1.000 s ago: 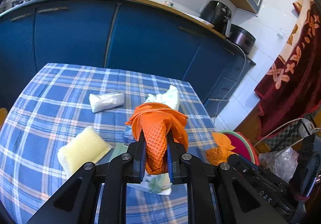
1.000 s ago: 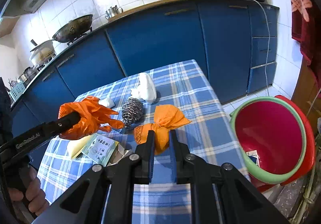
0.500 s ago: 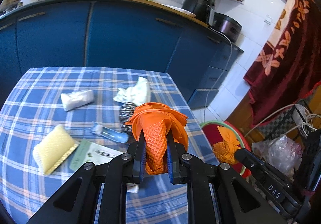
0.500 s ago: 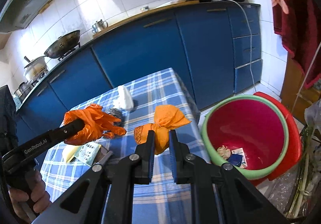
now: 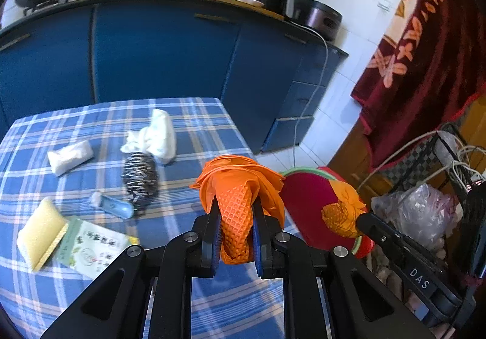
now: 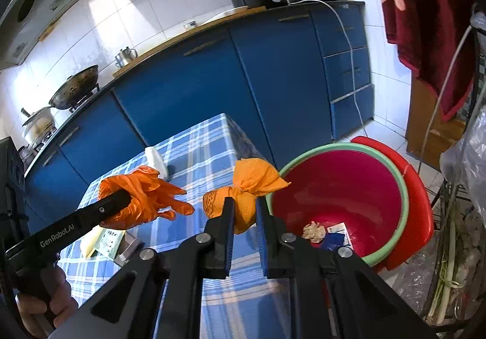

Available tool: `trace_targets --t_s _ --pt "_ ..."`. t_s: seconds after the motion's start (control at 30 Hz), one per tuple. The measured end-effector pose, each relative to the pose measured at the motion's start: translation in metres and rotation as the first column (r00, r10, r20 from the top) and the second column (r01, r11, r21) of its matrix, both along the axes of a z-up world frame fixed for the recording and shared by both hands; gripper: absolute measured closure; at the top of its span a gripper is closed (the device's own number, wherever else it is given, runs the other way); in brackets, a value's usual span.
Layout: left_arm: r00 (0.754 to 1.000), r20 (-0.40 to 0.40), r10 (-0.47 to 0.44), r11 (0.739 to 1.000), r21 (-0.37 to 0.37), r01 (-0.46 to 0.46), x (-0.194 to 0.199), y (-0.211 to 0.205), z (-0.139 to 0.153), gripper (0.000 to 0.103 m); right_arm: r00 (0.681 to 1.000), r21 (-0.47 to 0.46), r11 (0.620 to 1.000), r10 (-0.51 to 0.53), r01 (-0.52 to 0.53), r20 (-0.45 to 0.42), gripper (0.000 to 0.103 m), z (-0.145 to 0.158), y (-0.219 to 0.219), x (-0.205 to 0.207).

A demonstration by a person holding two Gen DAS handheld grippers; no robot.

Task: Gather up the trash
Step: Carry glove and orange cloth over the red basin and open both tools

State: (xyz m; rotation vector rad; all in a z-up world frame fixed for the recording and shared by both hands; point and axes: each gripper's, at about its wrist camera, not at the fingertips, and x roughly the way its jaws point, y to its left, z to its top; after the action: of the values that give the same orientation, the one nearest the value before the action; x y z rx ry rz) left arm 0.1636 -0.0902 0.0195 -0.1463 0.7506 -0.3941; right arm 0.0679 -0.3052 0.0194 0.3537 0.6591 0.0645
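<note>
Both tongs grip orange gloves, the right gripper [image 6: 244, 211] pinching its glove [image 6: 249, 184] mid-frame beside the red basin [image 6: 334, 187] at right, the left gripper [image 5: 236, 217] likewise clamped; better release only once squarely over the basin.

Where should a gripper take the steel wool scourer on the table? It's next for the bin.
Grip the steel wool scourer across its narrower middle, coming from above. It lies lengthwise on the tablecloth, springy all over, with the white cloth touching its far end.
</note>
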Motion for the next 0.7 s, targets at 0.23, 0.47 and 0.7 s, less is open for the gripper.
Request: trace_targets --t_s 0.23,0.47,0.7 --pt "0.999 -0.011 -0.053 0.998 0.023 0.053 0.006 -0.03 -0.003 0.086 0.999 0.004 0.999 -0.041 0.041 -0.014 0.087 -0.008 -0.019 0.001" --pt "0.994 -0.025 -0.105 0.993 0.046 0.106 0.013 -0.059 -0.011 0.086 0.996 0.009 0.997 -0.081 0.082 -0.034 0.087 -0.018 -0.038 0.003" --pt "0.988 -0.048 -0.147 0.986 0.07 0.151 0.023 -0.084 -0.021 0.086 0.992 0.015 0.993 -0.115 0.116 -0.059 0.087 -0.03 -0.053 0.006"
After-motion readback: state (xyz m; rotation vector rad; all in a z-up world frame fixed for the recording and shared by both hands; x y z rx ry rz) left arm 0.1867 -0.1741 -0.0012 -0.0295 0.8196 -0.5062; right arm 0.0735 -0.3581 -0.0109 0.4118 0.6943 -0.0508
